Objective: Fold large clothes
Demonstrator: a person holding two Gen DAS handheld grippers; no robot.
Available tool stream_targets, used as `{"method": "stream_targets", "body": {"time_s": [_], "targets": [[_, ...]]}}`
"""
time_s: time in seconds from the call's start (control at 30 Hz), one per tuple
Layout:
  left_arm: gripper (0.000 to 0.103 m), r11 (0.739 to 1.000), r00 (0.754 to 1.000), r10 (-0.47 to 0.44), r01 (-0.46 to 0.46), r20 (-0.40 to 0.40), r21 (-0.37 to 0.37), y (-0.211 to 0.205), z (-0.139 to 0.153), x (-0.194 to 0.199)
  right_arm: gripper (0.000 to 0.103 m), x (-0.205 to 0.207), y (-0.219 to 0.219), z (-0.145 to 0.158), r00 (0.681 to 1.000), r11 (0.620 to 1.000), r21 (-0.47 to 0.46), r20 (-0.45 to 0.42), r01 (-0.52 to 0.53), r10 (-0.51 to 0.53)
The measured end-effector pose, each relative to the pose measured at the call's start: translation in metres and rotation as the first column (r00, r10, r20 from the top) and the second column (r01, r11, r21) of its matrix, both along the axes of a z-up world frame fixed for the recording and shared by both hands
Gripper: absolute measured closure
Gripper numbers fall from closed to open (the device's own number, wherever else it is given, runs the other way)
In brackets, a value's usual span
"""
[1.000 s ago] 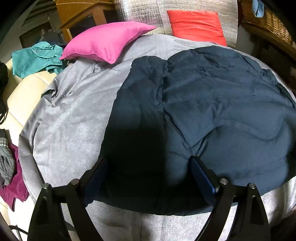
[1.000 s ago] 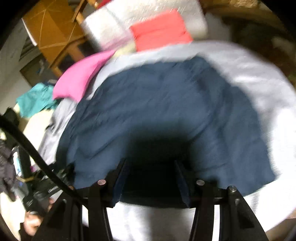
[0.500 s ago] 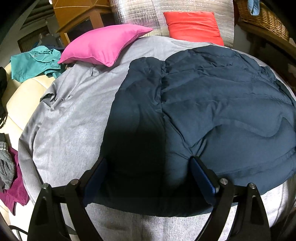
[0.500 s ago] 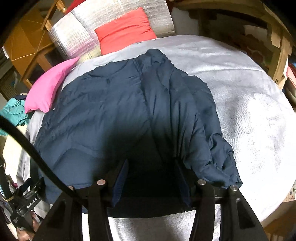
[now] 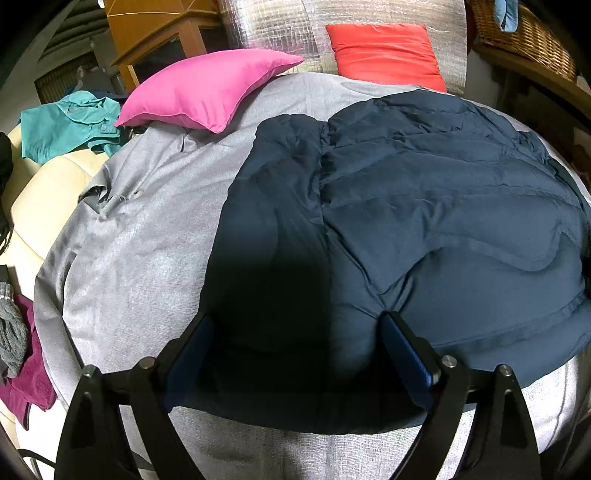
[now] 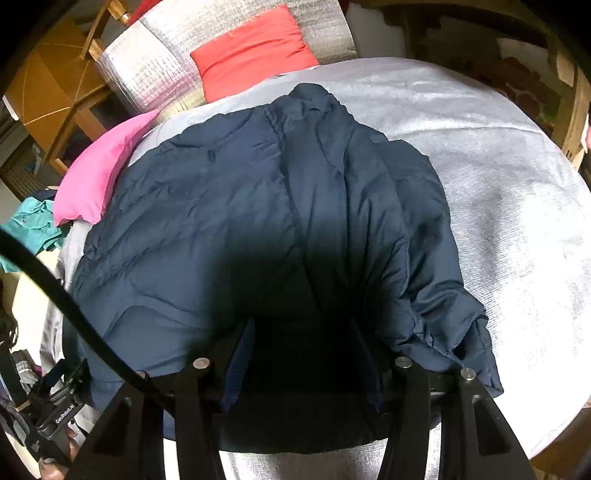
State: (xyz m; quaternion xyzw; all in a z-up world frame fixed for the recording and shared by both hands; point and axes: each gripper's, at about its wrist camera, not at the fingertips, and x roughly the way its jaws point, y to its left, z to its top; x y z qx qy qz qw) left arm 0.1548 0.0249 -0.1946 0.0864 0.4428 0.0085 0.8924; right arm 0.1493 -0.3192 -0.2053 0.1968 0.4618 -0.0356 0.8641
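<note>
Grey-covered bed (image 5: 147, 258): navy jacket (image 5: 424, 206) spread; both tools, left (image 5: 295, 354) and right (image 6: 303, 354), held wide. Hem should be gripped evenly.

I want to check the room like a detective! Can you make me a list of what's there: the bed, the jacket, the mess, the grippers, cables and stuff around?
Surface: grey bed cover, wrinkled.
Job's things: navy jacket lying on it.
Clutter: pink pillow, red pillow, teal shirt, maroon cloth.
Grippers: left gripper open; right gripper open; both over jacket hem.
Cables: black cable.
Surroundings: wooden cabinet, wicker basket.
</note>
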Motion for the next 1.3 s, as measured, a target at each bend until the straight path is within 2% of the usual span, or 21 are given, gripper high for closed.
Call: {"method": "stream_targets", "body": {"time_s": [0.13, 0.3, 0.57, 0.8, 0.9, 1.1, 1.3], "targets": [[0.010, 1.000, 1.000, 0.002, -0.002, -0.003, -0.010, 0.001, 0.002, 0.000, 0.046, -0.009, 0.007, 0.006, 1.000, 0.999, -0.045, 0.025, 0.015, -0.014], [0.010, 1.000, 1.000, 0.020, -0.020, 0.008, 0.014, 0.000, 0.016, -0.011, 0.034, -0.033, 0.028, 0.026, 0.997, 0.992, -0.129, 0.070, -0.011, 0.020], [0.010, 0.999, 0.984, 0.028, -0.031, 0.174, 0.014, 0.000, 0.084, -0.059, 0.032, -0.080, 0.050, 0.073, 0.985, 0.987, -0.156, 0.161, -0.038, 0.064], [0.009, 0.998, 0.950, 0.050, -0.056, 0.308, 0.011, 0.004, 0.152, -0.101, 0.027, -0.122, 0.067, 0.137, 0.953, 0.975, -0.220, 0.289, -0.027, 0.092], [0.008, 0.995, 0.927, 0.065, -0.087, 0.370, 0.042, 0.004, 0.177, -0.123, 0.027, -0.143, 0.073, 0.159, 0.938, 0.973, -0.231, 0.333, -0.018, 0.096], [0.008, 0.997, 0.899, 0.070, -0.082, 0.432, 0.010, 0.012, 0.215, -0.163, 0.025, -0.190, 0.088, 0.202, 0.903, 0.962, -0.272, 0.413, -0.002, 0.118], [0.007, 0.995, 0.869, 0.082, -0.101, 0.488, 0.014, 0.018, 0.241, -0.203, 0.021, -0.230, 0.100, 0.229, 0.870, 0.954, -0.300, 0.472, 0.005, 0.144]]}}
